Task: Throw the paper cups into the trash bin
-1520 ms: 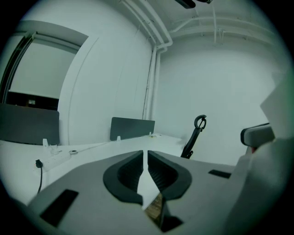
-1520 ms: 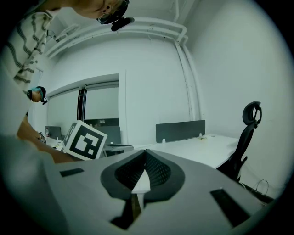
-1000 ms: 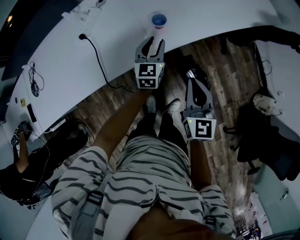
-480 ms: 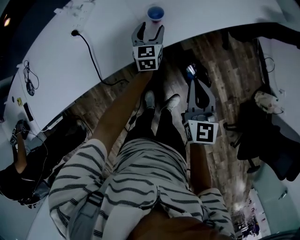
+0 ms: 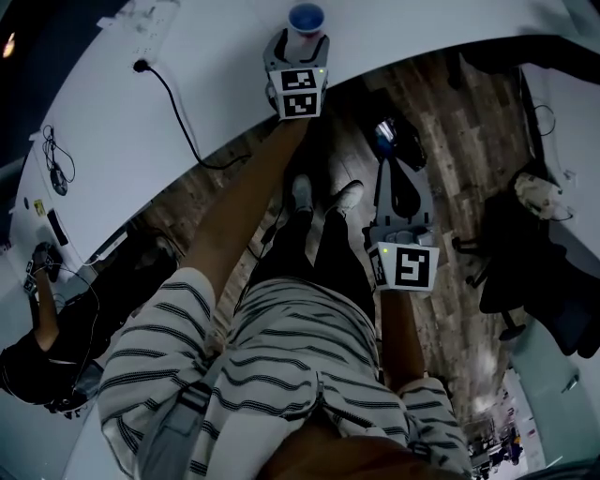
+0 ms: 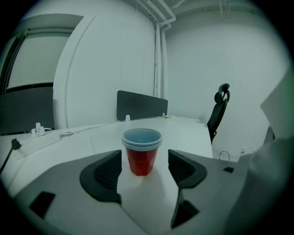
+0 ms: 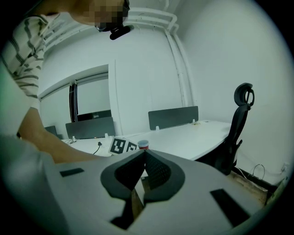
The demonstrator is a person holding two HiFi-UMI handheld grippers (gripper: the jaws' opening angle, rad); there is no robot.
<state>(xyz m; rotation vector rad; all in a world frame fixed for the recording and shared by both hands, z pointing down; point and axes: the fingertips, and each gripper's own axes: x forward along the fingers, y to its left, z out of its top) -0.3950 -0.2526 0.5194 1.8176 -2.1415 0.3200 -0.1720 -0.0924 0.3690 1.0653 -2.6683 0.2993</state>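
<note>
A red paper cup (image 6: pixel 140 156) with a pale rim and blue inside stands upright on the white desk (image 6: pixel 188 133); the head view has the cup (image 5: pixel 307 18) near the desk's front edge. My left gripper (image 6: pixel 144 158) is open, and its jaws have just been opening. The cup stands between the fingertips with a gap on each side, and neither pad touches it. In the head view the left gripper (image 5: pixel 298 49) reaches over the desk edge. My right gripper (image 7: pixel 144 154) is shut with nothing in it and hangs over the wooden floor (image 5: pixel 469 141). I cannot make out a trash bin.
A power strip (image 5: pixel 150 13) and a black cable (image 5: pixel 183 103) lie on the desk at left. A dark office chair (image 5: pixel 530 281) stands at right. Another person (image 5: pixel 37 347) sits at lower left. A grey divider (image 6: pixel 141 104) stands at the desk's far side.
My left gripper has moved forward and down over the desk edge to the cup, and its jaws have opened around it. The right gripper has hardly moved.
</note>
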